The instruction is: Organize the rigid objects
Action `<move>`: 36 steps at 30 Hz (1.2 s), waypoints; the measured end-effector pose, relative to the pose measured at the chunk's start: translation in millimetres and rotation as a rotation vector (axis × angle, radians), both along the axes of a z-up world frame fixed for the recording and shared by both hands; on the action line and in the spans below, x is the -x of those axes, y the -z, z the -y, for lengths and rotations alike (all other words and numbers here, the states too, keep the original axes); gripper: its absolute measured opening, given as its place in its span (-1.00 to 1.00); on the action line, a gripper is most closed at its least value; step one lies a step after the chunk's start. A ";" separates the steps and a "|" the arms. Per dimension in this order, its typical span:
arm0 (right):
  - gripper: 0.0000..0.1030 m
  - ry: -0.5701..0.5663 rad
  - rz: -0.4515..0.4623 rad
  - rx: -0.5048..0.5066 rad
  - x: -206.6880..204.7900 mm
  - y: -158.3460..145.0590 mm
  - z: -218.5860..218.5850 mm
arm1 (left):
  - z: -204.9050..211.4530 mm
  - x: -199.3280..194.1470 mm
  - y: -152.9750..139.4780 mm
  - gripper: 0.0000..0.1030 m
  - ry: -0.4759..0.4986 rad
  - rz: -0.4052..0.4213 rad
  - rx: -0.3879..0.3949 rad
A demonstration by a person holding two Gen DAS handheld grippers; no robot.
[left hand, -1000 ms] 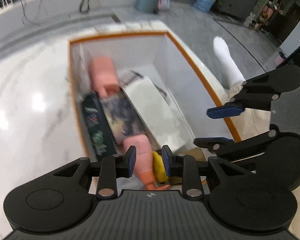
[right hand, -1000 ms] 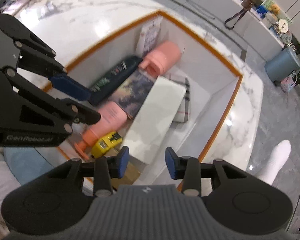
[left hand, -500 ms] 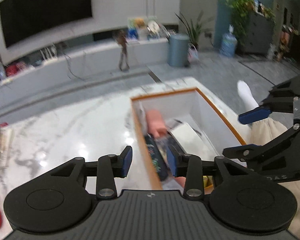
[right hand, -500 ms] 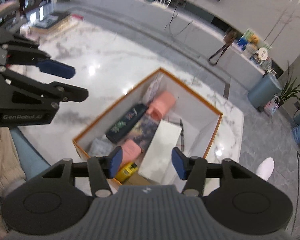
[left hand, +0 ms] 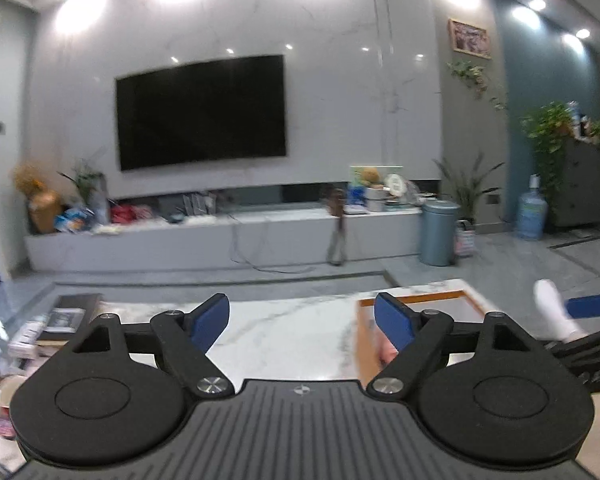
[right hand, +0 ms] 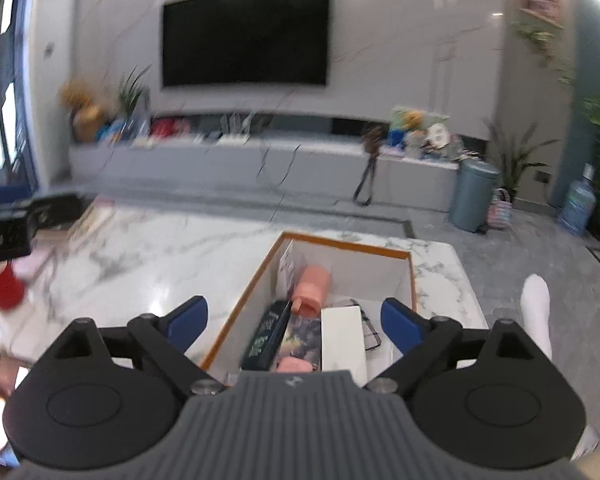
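So, left wrist view: left gripper [left hand: 302, 322] spread wide, nothing between the fingers, marble table [left hand: 292, 332] ahead. Orange-rimmed box [left hand: 420, 298] sits ahead-right, partly hidden by the right finger; white sock [left hand: 552, 316] beyond it.

Right wrist view: right gripper [right hand: 294, 320] also spread, empty, box [right hand: 344, 242] directly ahead and below. Inside: pink bottle [right hand: 312, 288], dark patterned case [right hand: 268, 336], white flat box [right hand: 342, 332]. Red cup [right hand: 4, 290] far left, bin [right hand: 474, 196] beyond.

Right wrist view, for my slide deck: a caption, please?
Open right gripper above an orange-rimmed box packed with rigid items.
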State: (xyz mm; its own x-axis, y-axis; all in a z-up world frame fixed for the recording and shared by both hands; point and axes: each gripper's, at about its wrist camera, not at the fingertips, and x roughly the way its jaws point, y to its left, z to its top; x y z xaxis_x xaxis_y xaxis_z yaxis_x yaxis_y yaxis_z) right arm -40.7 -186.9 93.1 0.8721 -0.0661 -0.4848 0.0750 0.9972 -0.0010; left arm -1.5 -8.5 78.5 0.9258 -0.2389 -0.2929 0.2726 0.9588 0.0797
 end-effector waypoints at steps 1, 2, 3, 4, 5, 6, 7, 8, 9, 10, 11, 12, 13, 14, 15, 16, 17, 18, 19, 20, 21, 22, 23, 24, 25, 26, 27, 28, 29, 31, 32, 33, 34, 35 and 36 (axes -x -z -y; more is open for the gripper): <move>0.92 0.020 0.027 -0.007 5.9 3.3 -2.4 | 0.3 3.6 2.8 0.92 -0.020 0.012 -0.021; 0.92 0.046 0.060 -0.014 12.9 7.3 -5.2 | 0.5 7.5 7.0 1.00 -0.044 0.020 -0.035; 0.92 0.062 0.083 -0.019 18.5 11.3 -8.0 | -0.7 11.2 11.1 1.00 -0.063 0.020 -0.033; 0.94 0.070 0.100 -0.018 23.4 16.0 -11.6 | -2.7 14.2 17.6 1.00 -0.075 0.015 -0.009; 0.95 0.078 0.114 -0.011 27.1 21.2 -15.4 | -5.8 17.0 22.7 1.00 -0.087 0.004 0.010; 0.95 0.094 0.128 0.003 31.1 26.8 -20.1 | -7.1 17.1 29.1 1.00 -0.087 -0.021 0.021; 0.95 0.109 0.140 0.016 34.4 32.3 -24.6 | -8.0 17.2 37.4 1.00 -0.082 -0.055 0.031; 0.95 0.118 0.147 0.023 38.6 36.0 -28.3 | -9.1 16.0 44.4 1.00 -0.078 -0.078 0.040; 0.95 0.129 0.155 0.025 41.0 41.9 -31.6 | -9.8 15.2 51.1 1.00 -0.078 -0.101 0.048; 0.95 0.131 0.163 0.026 41.8 48.4 -34.8 | -9.7 13.2 58.8 1.00 -0.082 -0.125 0.052; 0.95 0.128 0.164 0.027 43.8 53.9 -36.5 | -9.4 12.2 64.3 1.00 -0.086 -0.140 0.049; 0.95 0.124 0.161 0.035 42.0 59.9 -38.5 | -5.6 9.5 70.2 1.00 -0.090 -0.153 0.039; 0.95 0.121 0.159 0.044 41.0 65.4 -40.3 | -5.8 10.1 73.5 1.00 -0.093 -0.162 0.028; 0.95 0.116 0.155 0.053 39.1 71.0 -41.9 | -5.7 11.9 76.7 1.00 -0.094 -0.163 0.020; 0.95 0.112 0.154 0.059 38.1 75.1 -43.2 | -4.6 12.8 79.4 1.00 -0.094 -0.162 0.016; 0.95 0.109 0.153 0.065 37.1 78.9 -43.8 | -3.9 13.6 82.2 1.00 -0.096 -0.166 0.013; 0.95 0.107 0.150 0.070 34.3 83.1 -43.8 | -3.0 11.9 84.1 1.00 -0.099 -0.173 0.012; 0.95 0.104 0.145 0.071 33.7 86.5 -44.0 | -2.6 10.0 85.7 1.00 -0.100 -0.181 0.015; 0.95 0.103 0.139 0.067 31.2 89.7 -42.7 | -3.9 11.7 89.6 1.00 -0.102 -0.192 0.013; 0.95 0.106 0.135 0.060 30.0 92.4 -41.4 | -4.4 11.2 91.4 1.00 -0.107 -0.197 0.008; 0.95 0.107 0.131 0.051 27.9 95.2 -39.6 | -2.7 12.9 95.1 1.00 -0.111 -0.198 0.002; 0.95 0.107 0.123 0.042 26.2 97.7 -38.2 | -0.9 13.1 98.1 1.00 -0.112 -0.204 -0.009; 0.95 0.110 0.113 0.031 24.8 100.9 -36.7 | -0.1 11.0 99.1 1.00 -0.112 -0.212 -0.017; 0.95 0.114 0.102 0.020 21.6 103.9 -35.0 | 0.2 9.1 100.1 1.00 -0.109 -0.220 -0.021; 0.95 0.116 0.091 0.012 19.5 106.6 -34.3 | 1.1 10.6 106.8 1.00 -0.111 -0.229 -0.026; 0.95 0.119 0.077 0.005 16.5 109.3 -33.3 | 1.8 9.4 109.2 1.00 -0.113 -0.239 -0.029; 0.95 0.121 0.066 0.001 13.8 111.4 -33.0 | 1.5 8.4 110.7 1.00 -0.112 -0.249 -0.030; 0.95 0.121 0.057 -0.002 12.0 113.4 -32.9 | 1.6 7.4 112.1 1.00 -0.115 -0.259 -0.033; 0.95 0.120 0.051 -0.003 11.6 115.3 -33.3 | 0.8 6.7 113.0 1.00 -0.117 -0.267 -0.034; 0.95 0.117 0.045 0.001 11.2 116.8 -34.2 | -0.1 6.5 114.2 1.00 -0.117 -0.278 -0.033; 0.95 0.117 0.047 0.005 10.9 117.3 -34.6 | 0.4 6.9 114.0 1.00 -0.117 -0.280 -0.034; 0.95 0.117 0.049 0.008 10.9 117.5 -34.9 | 0.1 7.1 114.1 1.00 -0.117 -0.281 -0.035; 0.95 0.120 0.049 0.009 11.2 117.4 -34.7 | 0.1 7.4 113.9 1.00 -0.117 -0.280 -0.034; 0.95 0.122 0.049 0.009 11.7 117.3 -34.4 | 0.0 8.1 113.6 1.00 -0.116 -0.279 -0.033; 0.95 0.124 0.051 0.009 12.5 117.2 -34.1 | 0.0 8.6 113.4 1.00 -0.115 -0.279 -0.032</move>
State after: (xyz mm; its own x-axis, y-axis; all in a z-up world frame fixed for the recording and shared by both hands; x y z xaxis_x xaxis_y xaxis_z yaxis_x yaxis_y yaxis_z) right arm -53.2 -152.8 -24.0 0.8806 -0.1792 -0.4386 0.1981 0.9802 -0.0029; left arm -10.1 -8.5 -34.9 0.8291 -0.1241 -0.5452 0.1785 0.9828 0.0477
